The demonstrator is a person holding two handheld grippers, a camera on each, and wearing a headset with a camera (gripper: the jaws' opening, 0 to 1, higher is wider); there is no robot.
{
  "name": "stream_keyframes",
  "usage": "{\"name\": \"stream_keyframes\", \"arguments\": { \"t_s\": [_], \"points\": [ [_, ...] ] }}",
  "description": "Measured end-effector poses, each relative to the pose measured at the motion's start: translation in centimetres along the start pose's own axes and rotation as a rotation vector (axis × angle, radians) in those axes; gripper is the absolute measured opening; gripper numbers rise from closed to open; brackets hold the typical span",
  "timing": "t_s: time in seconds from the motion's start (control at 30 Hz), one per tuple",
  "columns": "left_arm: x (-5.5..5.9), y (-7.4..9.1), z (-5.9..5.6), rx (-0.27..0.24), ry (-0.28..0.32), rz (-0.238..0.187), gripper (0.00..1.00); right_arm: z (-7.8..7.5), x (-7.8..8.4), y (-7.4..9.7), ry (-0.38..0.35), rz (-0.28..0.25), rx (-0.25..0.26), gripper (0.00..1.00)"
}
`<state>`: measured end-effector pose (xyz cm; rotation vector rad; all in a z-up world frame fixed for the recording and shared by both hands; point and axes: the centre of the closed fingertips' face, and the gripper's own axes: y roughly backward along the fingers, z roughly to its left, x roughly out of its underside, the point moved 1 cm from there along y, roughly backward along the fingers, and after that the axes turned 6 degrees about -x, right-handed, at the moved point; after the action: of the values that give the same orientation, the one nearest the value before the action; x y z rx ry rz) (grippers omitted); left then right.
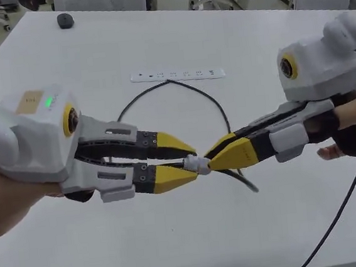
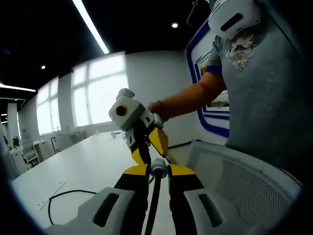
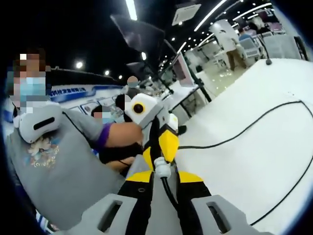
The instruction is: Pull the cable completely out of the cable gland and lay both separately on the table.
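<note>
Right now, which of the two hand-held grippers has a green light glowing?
The left gripper, whose yellow-tipped fingers pinch the white plastic cable gland: a small green light glows on its white housing. The right gripper's housing shows none.

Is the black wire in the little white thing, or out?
In. The cable gland sits threaded on the cable, with cable showing either side.

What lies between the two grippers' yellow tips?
The white cable gland, on the black cable, sits between left gripper and right gripper, in the head view.
</note>
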<state>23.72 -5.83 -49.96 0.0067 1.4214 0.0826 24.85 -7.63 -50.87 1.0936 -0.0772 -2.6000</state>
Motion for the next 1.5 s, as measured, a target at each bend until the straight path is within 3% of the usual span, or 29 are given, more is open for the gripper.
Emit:
{"name": "stream_keyframes", "arguments": {
  "t_s": [0.07, 0.17, 0.27, 0.47, 0.53, 0.67, 0.97, 1.03, 1.1, 1.2, 1.33, 1.4, 1.5],
  "points": [
    [0.0, 0.1, -0.1, 0.007, -0.02, 0.005, 0.15, 0.7, 0.4, -0.4, -0.049, -0.017, -0.072, 0.14],
    [-0.4, 0.2, -0.5, 0.019, -0.041, -0.007, 0.15, 0.9, 1.2, -0.9, -0.117, -0.019, -0.123, 0.15],
    [-0.7, 0.2, -0.7, 0.033, -0.07, -0.013, 0.15, 1.4, 0.8, -1.1, -0.171, -0.076, -0.198, 0.12],
    [-0.8, 0.1, -0.8, 0.04, -0.093, -0.01, 0.15, 1.5, 0.8, -1.4, -0.194, -0.094, -0.227, 0.08],
    [-0.7, 0.1, -0.8, 0.043, -0.103, -0.002, 0.15, 1.5, 0.9, -1.5, -0.234, -0.093, -0.236, 0.08],
    [-0.6, 0.1, -1.0, 0.048, -0.115, 0.006, 0.15, 1.7, 1.0, -1.6, -0.206, -0.064, -0.221, 0.07],
    [0.0, 0.2, -0.1, -0.001, -0.061, 0.008, 0.14, 1.1, 0.5, -1.4, -0.004, -0.023, -0.063, 0.05],
    [0.0, 0.3, 0.2, -0.018, 0.0, -0.005, 0.14, 1.0, 0.3, -1.3, 0.072, -0.013, -0.022, 0.05],
    [0.0, 0.3, 0.6, -0.031, 0.033, -0.02, 0.14, 1.1, 0.2, -1.3, 0.081, -0.005, -0.002, 0.05],
    [0.3, 0.2, 0.7, -0.044, 0.04, -0.01, 0.14, 0.7, 0.3, -1.2, 0.11, 0.014, 0.038, 0.05],
    [0.7, 0.3, 1.4, -0.076, 0.093, -0.015, 0.14, 0.1, -0.2, -1.1, 0.24, 0.041, 0.129, 0.05],
    [0.9, 0.3, 1.7, -0.088, 0.114, -0.012, 0.14, -0.2, -0.4, -1.1, 0.345, 0.09, 0.192, 0.05],
    [0.8, 0.5, 2.1, -0.106, 0.141, -0.029, 0.14, -0.1, -0.8, -1.2, 0.377, 0.09, 0.217, 0.05]
  ]
}}
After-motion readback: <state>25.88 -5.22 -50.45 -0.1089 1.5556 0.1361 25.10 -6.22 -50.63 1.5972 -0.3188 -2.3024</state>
